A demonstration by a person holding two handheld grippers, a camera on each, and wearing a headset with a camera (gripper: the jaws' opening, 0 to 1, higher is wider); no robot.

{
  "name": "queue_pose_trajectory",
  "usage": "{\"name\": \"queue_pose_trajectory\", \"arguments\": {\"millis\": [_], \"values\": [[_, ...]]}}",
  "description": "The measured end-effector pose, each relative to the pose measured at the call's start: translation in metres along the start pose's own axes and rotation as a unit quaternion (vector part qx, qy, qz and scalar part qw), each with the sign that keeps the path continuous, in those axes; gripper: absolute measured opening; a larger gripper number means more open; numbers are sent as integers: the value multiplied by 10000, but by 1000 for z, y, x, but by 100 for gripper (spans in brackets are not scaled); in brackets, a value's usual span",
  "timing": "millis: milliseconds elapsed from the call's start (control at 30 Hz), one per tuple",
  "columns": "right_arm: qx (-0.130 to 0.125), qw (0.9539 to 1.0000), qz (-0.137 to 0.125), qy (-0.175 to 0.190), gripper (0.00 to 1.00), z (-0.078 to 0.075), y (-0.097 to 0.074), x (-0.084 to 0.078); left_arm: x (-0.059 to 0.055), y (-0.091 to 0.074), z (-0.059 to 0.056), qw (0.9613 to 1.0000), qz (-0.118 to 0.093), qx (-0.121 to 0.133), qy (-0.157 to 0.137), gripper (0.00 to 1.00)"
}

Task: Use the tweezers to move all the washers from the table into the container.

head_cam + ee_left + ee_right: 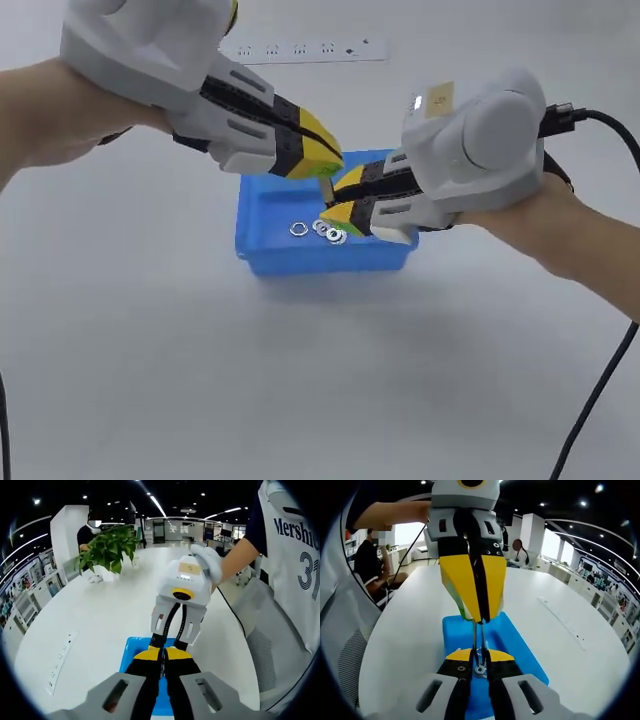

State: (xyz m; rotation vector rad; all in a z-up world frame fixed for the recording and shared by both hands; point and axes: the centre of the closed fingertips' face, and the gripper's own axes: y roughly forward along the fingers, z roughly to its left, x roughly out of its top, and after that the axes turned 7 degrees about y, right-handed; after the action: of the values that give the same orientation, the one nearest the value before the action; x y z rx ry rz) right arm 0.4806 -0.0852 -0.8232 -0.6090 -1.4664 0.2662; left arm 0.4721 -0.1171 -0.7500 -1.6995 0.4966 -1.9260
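Loosely clustered silvery washers [322, 230] inside blue container [300, 258].

Blue container [262, 250], silver washers [298, 229], silver tweezers [474, 640], white table [150, 350], black cable [600, 390]; left gripper [330, 160] and right gripper [335, 210] light grey with black-and-yellow jaws.
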Motion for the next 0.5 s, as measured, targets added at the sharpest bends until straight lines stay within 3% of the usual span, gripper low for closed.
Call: {"name": "queue_pose_trajectory", "arguments": {"millis": [233, 433, 500], "values": [[-121, 9999, -38, -96, 10, 9, -17, 14, 14, -13, -10, 9999, -55, 80, 120, 6], [-213, 9995, 0, -219, 9, 19, -30, 23, 14, -28, -18, 9997, -142, 199, 77, 5], [-184, 9994, 12, -276, 9, 25, -34, 25, 15, -31, -27, 9996, -116, 219, 114, 5]]}}
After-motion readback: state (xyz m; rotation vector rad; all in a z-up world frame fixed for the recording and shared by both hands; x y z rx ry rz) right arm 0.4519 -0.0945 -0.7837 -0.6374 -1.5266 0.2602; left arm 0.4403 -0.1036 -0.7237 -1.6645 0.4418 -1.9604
